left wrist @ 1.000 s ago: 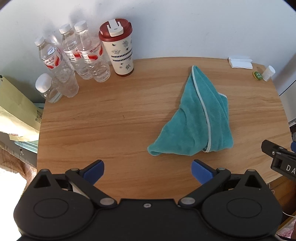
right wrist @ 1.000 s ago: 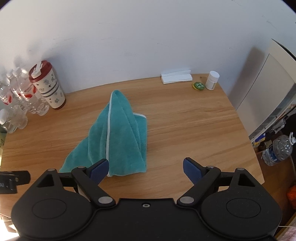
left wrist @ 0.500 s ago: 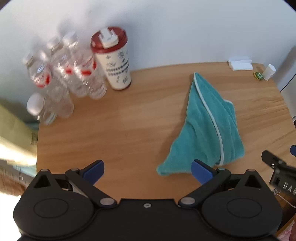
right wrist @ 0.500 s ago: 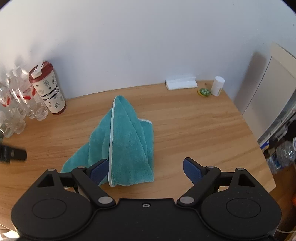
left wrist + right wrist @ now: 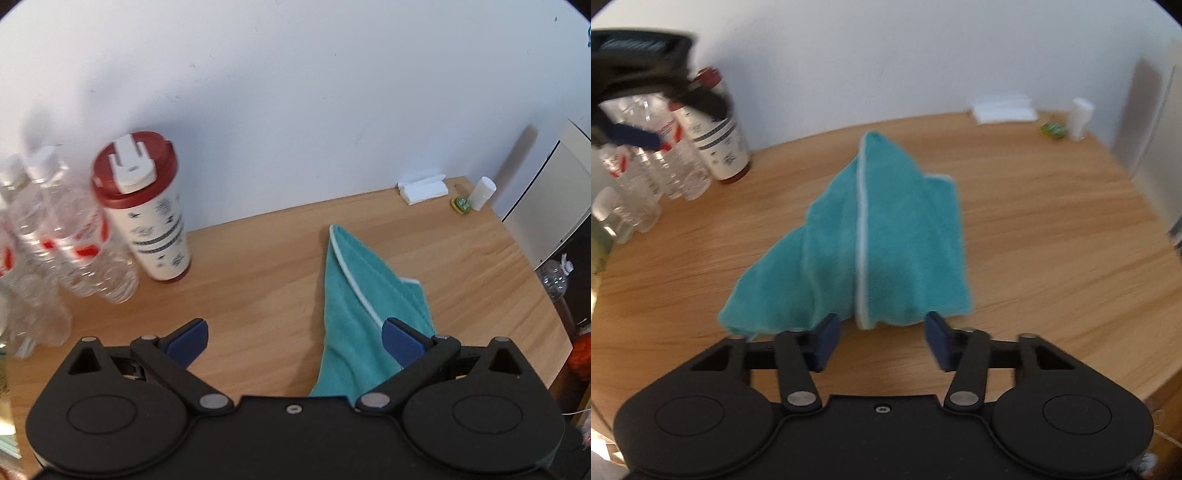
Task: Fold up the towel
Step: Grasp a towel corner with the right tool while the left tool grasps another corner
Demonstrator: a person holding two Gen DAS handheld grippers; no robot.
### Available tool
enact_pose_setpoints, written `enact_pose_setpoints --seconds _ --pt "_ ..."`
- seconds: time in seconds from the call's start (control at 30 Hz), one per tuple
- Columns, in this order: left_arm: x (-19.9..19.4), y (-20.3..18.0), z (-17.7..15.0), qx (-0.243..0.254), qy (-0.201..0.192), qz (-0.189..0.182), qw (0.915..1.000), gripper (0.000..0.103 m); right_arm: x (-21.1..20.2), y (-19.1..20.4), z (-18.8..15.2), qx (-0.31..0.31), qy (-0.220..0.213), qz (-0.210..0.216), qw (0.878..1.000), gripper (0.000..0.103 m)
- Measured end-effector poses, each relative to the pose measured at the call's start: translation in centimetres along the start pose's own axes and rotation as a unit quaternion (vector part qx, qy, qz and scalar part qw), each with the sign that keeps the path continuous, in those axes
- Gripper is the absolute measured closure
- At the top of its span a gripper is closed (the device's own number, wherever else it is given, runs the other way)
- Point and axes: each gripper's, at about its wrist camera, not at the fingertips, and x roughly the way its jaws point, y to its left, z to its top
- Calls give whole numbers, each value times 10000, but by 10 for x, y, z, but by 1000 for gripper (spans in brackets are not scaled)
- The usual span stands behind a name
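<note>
Towel point(image 5: 882, 236): teal with a pale trim, lying crumpled in a rough triangle near the middle of the desk point(image 5: 1052, 229), its point toward the far edge
Left gripper point(image 5: 293, 338): jaws spread wide with nothing between them, its right blue finger over the towel's near part
Right gripper point(image 5: 882, 338): jaws apart and empty, poised at the towel's near hem where the trim ends
Tumbler point(image 5: 144, 210): red-lidded, upright at the far left corner beside clear water bottles point(image 5: 74, 240)
Far right corner: white tissue pack point(image 5: 423, 186), small white bottle point(image 5: 482, 192)
</note>
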Motion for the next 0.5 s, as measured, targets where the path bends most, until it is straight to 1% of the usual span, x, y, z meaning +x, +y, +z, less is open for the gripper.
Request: enact_pose_setpoints --seconds 0.1,0.17,0.2,0.23,0.3,0.33,0.37,0.43,0.5 --pt "20 3 7 -56 16 -108 9999 0 10 -3 4 -33 65 67 10000 52" --pt "38 7 11 -164 -108 -154 9997 0 17 -5 7 -55 108 111 9999 52" --pt "44 8 11 -217 -78 -158 9996 0 21 -7 8 -66 129 133 9998 52" --pt "56 9 13 -311 41 -178 9994 0 24 -8 10 -77 151 155 9997 54" --pt "73 8 18 -461 177 -135 9987 0 31 -10 12 -99 194 200 9996 66" --pt "85 5 21 -437 233 -119 9987 0 35 -11 12 -124 236 231 9994 84" --pt "95 2 24 -389 274 -74 9988 0 38 -12 9 -177 325 284 9989 87" --pt "110 -5 28 -357 354 -4 9987 0 39 -17 12 -187 375 386 9984 89" --pt "123 -7 32 -421 431 -25 9982 1 38 -24 15 -199 390 498 9978 89"
